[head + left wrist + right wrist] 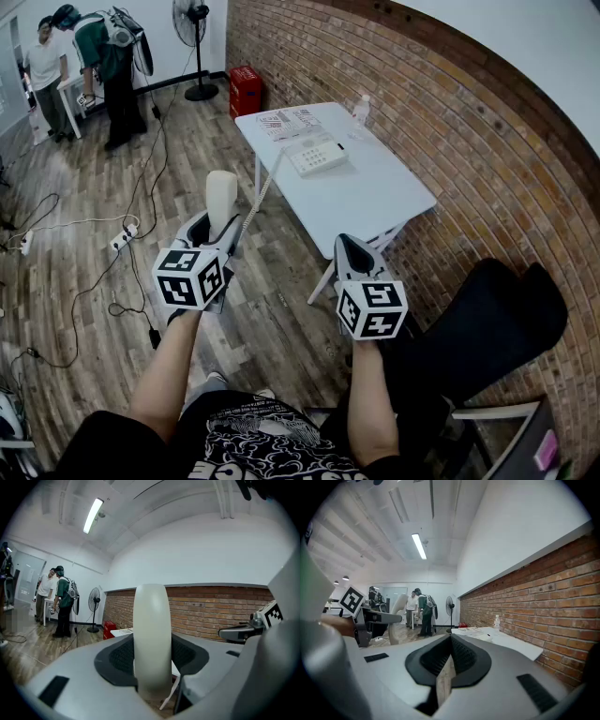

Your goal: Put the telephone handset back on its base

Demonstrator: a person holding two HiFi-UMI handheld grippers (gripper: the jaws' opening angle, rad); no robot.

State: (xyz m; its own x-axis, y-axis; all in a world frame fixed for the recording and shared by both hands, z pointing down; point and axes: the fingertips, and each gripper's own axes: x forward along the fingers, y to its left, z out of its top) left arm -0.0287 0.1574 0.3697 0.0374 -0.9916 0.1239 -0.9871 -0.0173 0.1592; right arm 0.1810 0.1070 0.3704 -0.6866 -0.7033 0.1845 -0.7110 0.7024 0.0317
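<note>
A white telephone handset [221,202] stands upright in my left gripper [217,228], which is shut on it; in the left gripper view the handset [151,639] fills the gap between the dark pads. A coiled cord [265,187] runs from it up to the white telephone base [316,153] on the white table [375,197], well ahead of both grippers. My right gripper [354,255] hangs lower right, near the table's front corner, shut and empty; its pads [461,660] nearly meet with nothing between them. The handset [397,606] shows at the left of the right gripper view.
A water bottle [362,108] and papers [286,120] lie at the table's far end by the brick wall. A black chair [478,328] stands at my right. Cables and a power strip [125,237] lie on the wooden floor at left. Two people [94,66], a fan [194,37] and a red crate [246,89] are far back.
</note>
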